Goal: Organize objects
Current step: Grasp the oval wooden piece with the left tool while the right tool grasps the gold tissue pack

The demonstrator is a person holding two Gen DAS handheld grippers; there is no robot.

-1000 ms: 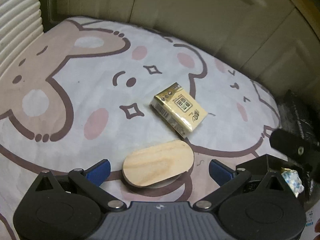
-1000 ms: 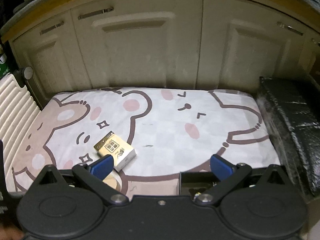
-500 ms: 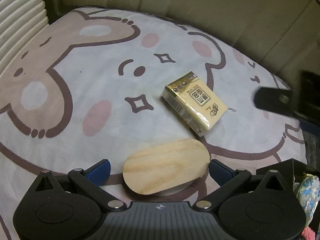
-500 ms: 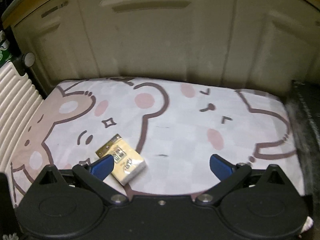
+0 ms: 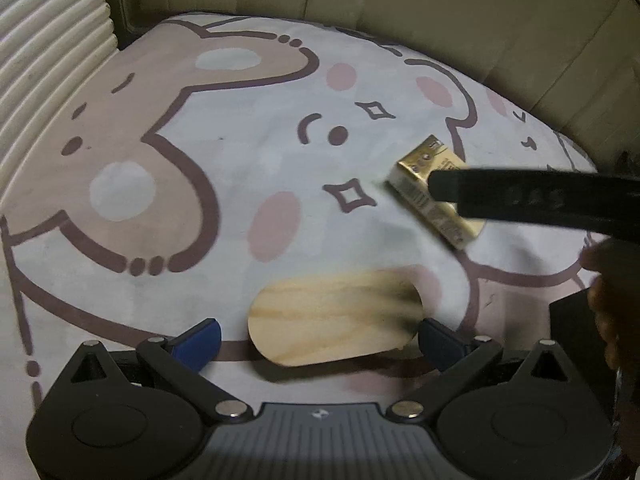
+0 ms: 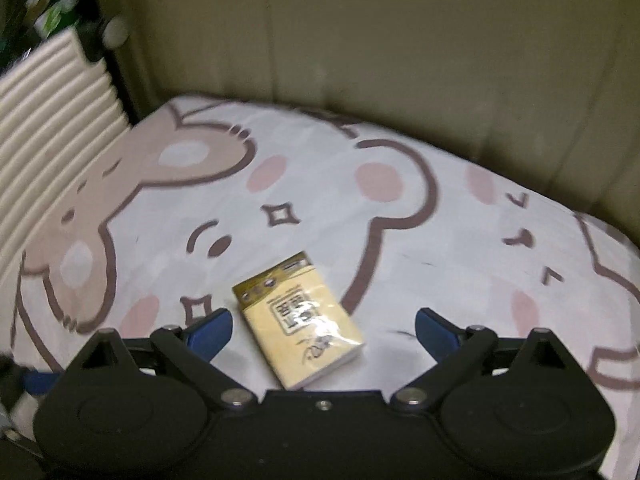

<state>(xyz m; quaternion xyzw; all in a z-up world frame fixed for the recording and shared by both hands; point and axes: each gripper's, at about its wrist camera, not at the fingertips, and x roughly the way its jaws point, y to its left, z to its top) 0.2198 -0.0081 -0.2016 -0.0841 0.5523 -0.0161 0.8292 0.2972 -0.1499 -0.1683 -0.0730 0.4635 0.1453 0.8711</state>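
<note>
Beige cabinet doors (image 6: 360,60) behind bear-print cloth (image 6: 328,184); ribbed white panel (image 5: 44,52) left; dim light.

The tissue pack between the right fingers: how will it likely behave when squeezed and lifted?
The tissue pack looks soft, so it will probably dent between the open right gripper rather than resist. Its glossy wrap may be a bit slippery. It lies flat on the printed cloth, so rolling seems unlikely, and it is probably light.

The tissue pack (image 6: 298,320) carries large dark printed characters on its cream top face, plus small round emblems on its gold end band; blur leaves none of them legible. The pack's side strip (image 5: 434,210) bears fine print, also unreadable
</note>
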